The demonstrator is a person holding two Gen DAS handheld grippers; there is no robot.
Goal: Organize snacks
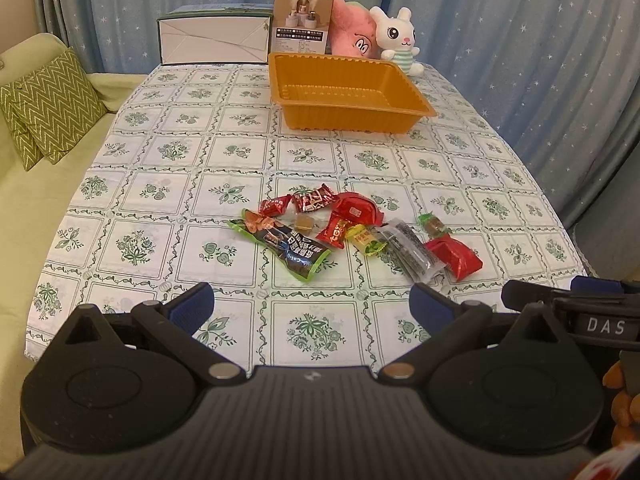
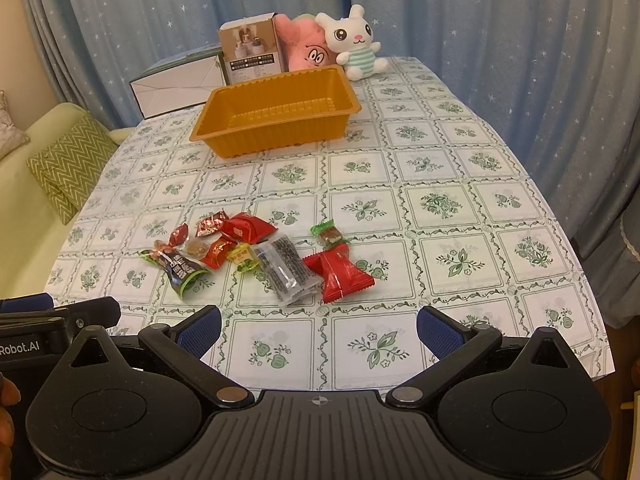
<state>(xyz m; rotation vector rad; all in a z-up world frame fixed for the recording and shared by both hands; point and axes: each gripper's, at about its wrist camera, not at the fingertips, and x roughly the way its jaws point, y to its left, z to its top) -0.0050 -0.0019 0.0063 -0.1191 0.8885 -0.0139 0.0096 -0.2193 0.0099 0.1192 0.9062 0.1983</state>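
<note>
On the left, a green zigzag cushion (image 1: 50, 108) is seen on a pale sofa beside the bench (image 1: 168, 208). The left tool (image 1: 311, 304) is held low over the near edge, its blue pads spread wide and nothing gripped. Ahead of it, the snacks (image 1: 352, 232) are scattered in a loose pile near the middle of the bench: a dark green-edged packet (image 1: 286, 246) at the left, small red sweets and a clear sachet (image 1: 412, 252) in the middle, a red packet (image 1: 456, 258) at the right. The orange tray (image 1: 348, 116) is set well apart at the far side and appears empty. The right tool (image 2: 319, 330) is likewise released and unloaded. Nothing is judged to be sorted yet; every snack is left to be carried to the tray
</note>
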